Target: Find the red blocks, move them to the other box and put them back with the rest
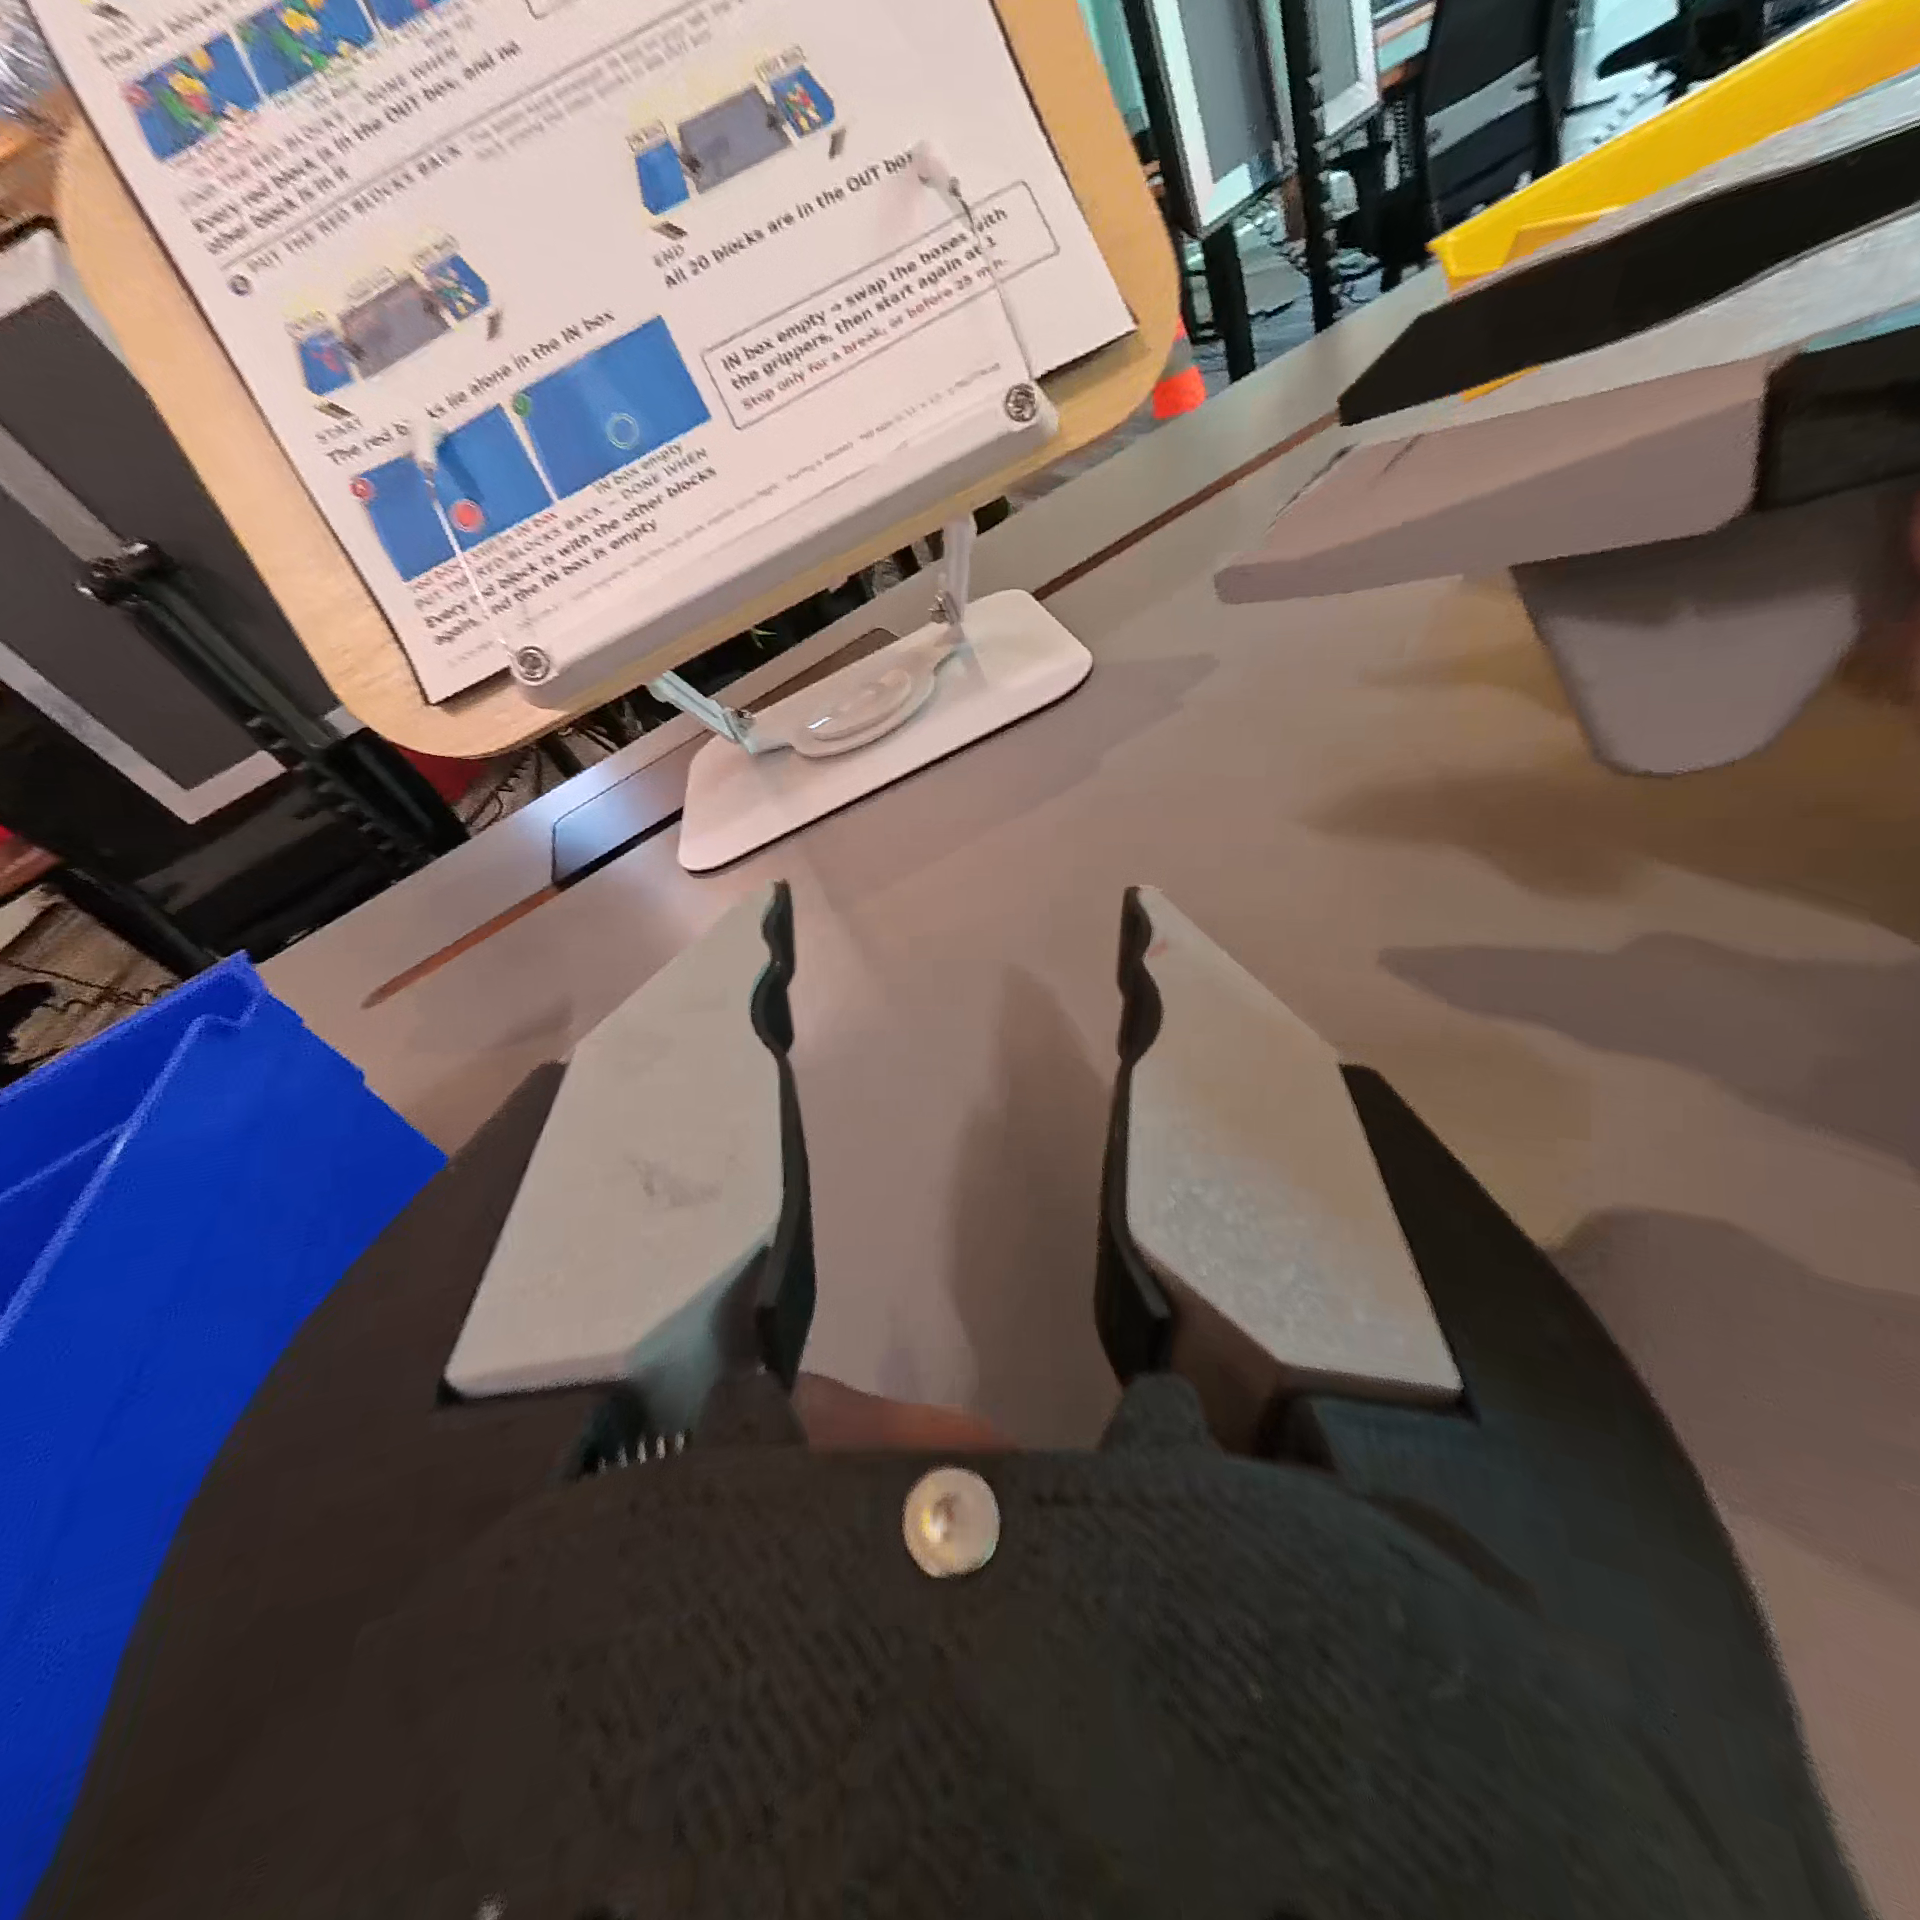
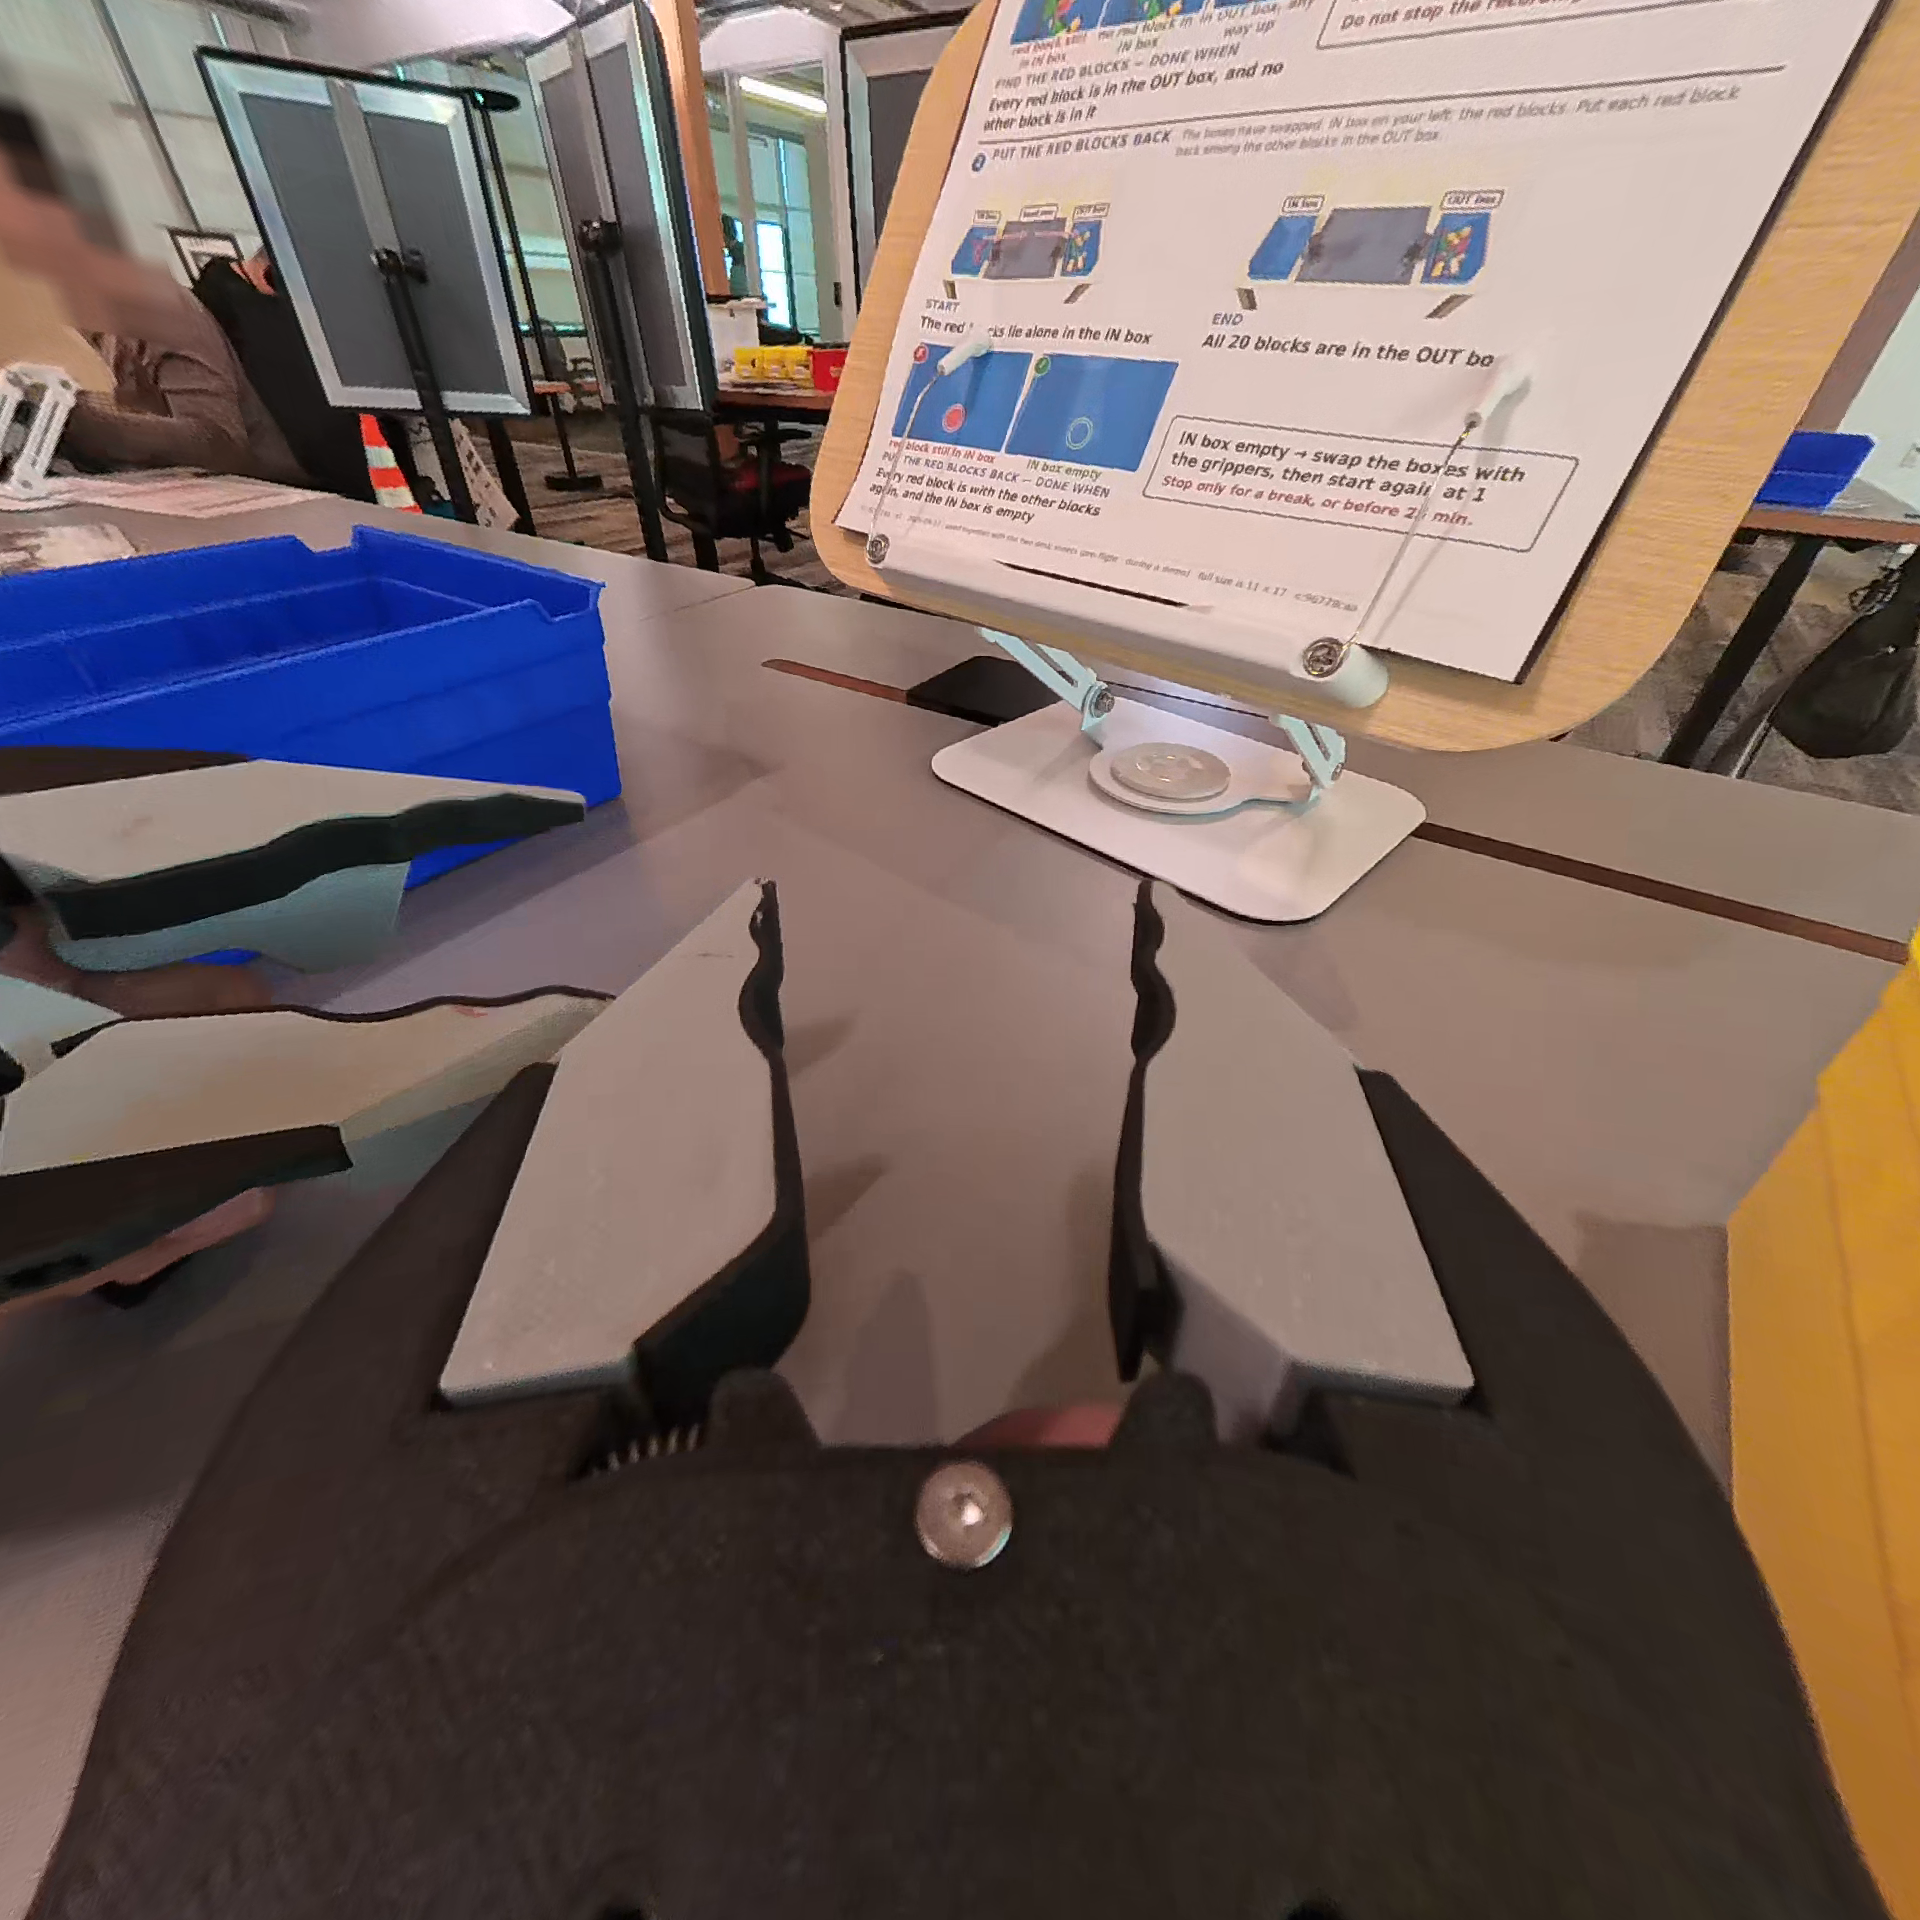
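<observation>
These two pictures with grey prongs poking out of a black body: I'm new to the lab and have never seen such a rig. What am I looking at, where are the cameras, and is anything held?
Each picture comes from a camera mounted on a hand-held two-finger gripper, looking forward along its fingers. One shows the left gripper, the other the right gripper; each also appears at the edge of the other's view. Both stand open over the grey table with only bare tabletop between the fingers, so nothing is held. On the table are a blue plastic box at the left, a yellow plastic box at the right, and a white stand carrying a printed instruction sheet. No blocks are visible.
</observation>
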